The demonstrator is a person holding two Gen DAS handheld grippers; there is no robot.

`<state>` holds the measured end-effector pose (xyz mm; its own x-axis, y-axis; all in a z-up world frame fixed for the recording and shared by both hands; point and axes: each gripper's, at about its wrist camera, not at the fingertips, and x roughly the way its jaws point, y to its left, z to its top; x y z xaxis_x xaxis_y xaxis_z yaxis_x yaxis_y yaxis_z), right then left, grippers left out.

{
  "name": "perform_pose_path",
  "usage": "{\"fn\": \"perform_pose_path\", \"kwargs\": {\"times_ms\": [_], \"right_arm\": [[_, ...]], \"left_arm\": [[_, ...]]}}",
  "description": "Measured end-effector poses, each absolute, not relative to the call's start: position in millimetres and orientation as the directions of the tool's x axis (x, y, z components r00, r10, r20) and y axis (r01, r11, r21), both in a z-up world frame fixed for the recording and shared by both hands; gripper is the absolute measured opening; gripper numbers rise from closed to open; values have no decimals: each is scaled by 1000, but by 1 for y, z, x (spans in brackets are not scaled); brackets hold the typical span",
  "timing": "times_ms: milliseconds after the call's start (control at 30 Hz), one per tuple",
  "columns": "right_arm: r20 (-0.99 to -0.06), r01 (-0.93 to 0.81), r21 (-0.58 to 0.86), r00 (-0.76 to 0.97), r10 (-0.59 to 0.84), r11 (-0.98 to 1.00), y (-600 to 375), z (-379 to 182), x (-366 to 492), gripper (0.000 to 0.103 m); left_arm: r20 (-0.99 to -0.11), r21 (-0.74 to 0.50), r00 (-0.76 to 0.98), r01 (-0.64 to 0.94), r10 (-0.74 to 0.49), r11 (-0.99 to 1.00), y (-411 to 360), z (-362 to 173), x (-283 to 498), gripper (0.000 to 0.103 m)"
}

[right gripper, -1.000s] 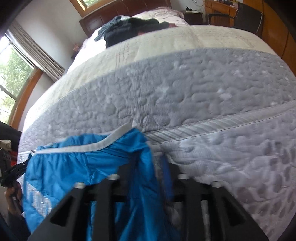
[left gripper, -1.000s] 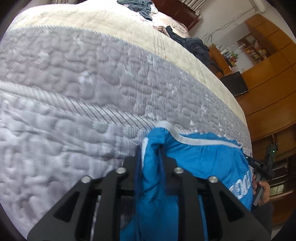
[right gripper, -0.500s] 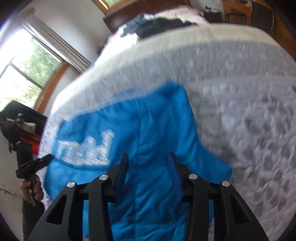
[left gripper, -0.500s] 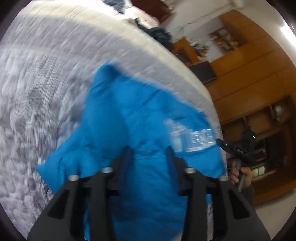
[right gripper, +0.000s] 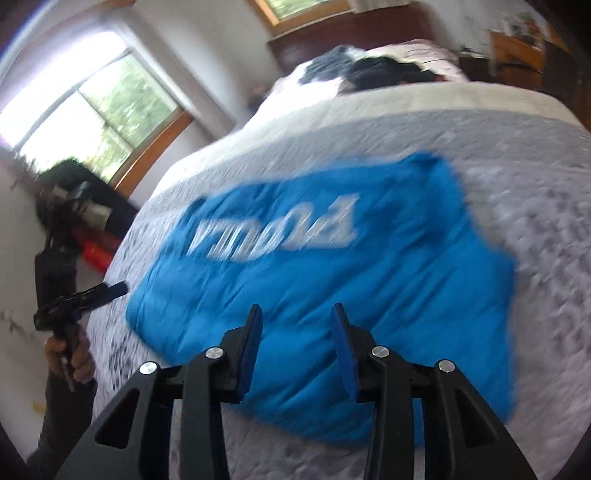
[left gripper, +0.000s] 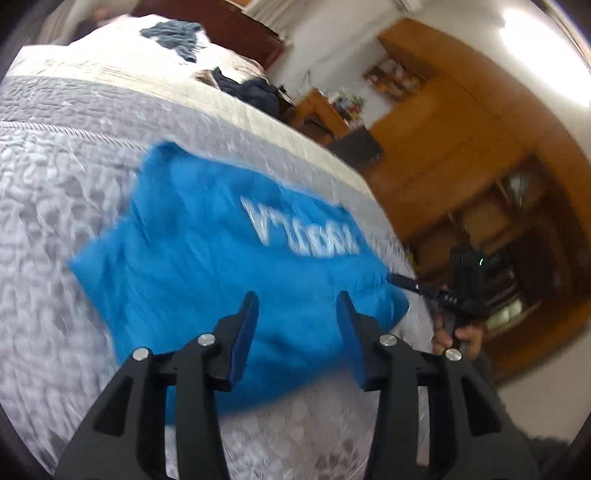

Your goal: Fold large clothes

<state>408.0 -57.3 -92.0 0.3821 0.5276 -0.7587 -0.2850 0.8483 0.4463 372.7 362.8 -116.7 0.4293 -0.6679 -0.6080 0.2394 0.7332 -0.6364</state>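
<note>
Bed [left gripper: 55, 177] w/ grey quilted cover fills most of both views; cream band of mattress top [right gripper: 424, 99] runs across the far part, dark wooden headboard [right gripper: 354, 29] at the far end. Blue padded jacket [left gripper: 229, 266] lies spread flat on the grey quilt near the bed's near edge, white lettering [right gripper: 277, 229] facing up, blurred so text can't be read. Far end of bed holds a heap of dark clothes [right gripper: 388, 70] and a grey-blue garment [left gripper: 177, 33], well apart from the jacket. Window [right gripper: 96, 107] w/ wood frame on the left wall in right-wrist view; orange-brown wooden cabinets [left gripper: 461, 140] w/ open shelves on the right in left-wrist view, shelf contents too blurred to tell. Left gripper [left gripper: 297, 314] hovers above the jacket's near part, claw spread wide, nothing between the blue pads [left gripper: 247, 325]. Right gripper [right gripper: 295, 332] likewise above the jacket's near edge, claw spread, holding nothing. Each cam sees the other tool off the jacket's side, held by a hand [right gripper: 70, 354] in a dark sleeve [right gripper: 62, 413]. Red object [right gripper: 96, 251] on the floor left of the bed, too blurry to ID.
</note>
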Motion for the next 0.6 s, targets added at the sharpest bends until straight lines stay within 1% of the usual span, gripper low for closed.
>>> {"fn": "perform_pose_path", "kwargs": {"times_ms": [33, 100, 133, 167, 233, 267, 333, 400, 433, 500, 533, 567, 600], "right_arm": [[-775, -290, 429, 370, 513, 856, -49, -102, 407, 39], [-804, -276, 400, 352, 479, 874, -38, -122, 412, 39], [-810, -271, 397, 346, 474, 877, -36, -128, 415, 39], [-812, -267, 396, 345, 471, 879, -35, -130, 416, 38], [-800, -260, 417, 350, 487, 871, -40, -123, 414, 40], [-772, -272, 446, 364, 520, 853, -46, -111, 405, 40], [-737, -291, 451, 412, 536, 844, -62, -92, 386, 40], [-706, -261, 483, 449, 548, 836, -89, -87, 373, 40], [-706, -233, 486, 464, 536, 842, -101, -89, 372, 40], [-722, -150, 497, 475, 503, 855, -126, -104, 377, 41], [-736, -109, 507, 461, 495, 855, -137, -119, 382, 32], [-750, -87, 511, 442, 493, 855, -145, -133, 387, 16], [-758, -79, 508, 433, 488, 858, -146, -141, 389, 11]], "left_arm": [[-638, -624, 416, 214, -648, 752, 362, -132, 371, 40], [-665, -616, 406, 175, -627, 768, 366, -157, 373, 20], [-664, -623, 405, 166, -629, 765, 370, -161, 375, 18], [-658, -630, 408, 163, -633, 760, 373, -159, 373, 18], [-641, -624, 440, 178, -629, 761, 373, -142, 363, 27], [-620, -624, 456, 208, -639, 753, 369, -132, 355, 34], [-560, -644, 450, 292, -695, 708, 348, -107, 338, 38], [-530, -648, 414, 365, -740, 668, 325, -98, 326, 46], [-536, -638, 400, 385, -744, 667, 313, -100, 325, 47], [-585, -619, 370, 371, -722, 692, 299, -121, 332, 47], [-613, -612, 363, 344, -702, 712, 298, -133, 339, 46], [-632, -615, 350, 315, -691, 723, 298, -148, 346, 42], [-646, -622, 333, 293, -687, 726, 300, -164, 351, 32]]}}
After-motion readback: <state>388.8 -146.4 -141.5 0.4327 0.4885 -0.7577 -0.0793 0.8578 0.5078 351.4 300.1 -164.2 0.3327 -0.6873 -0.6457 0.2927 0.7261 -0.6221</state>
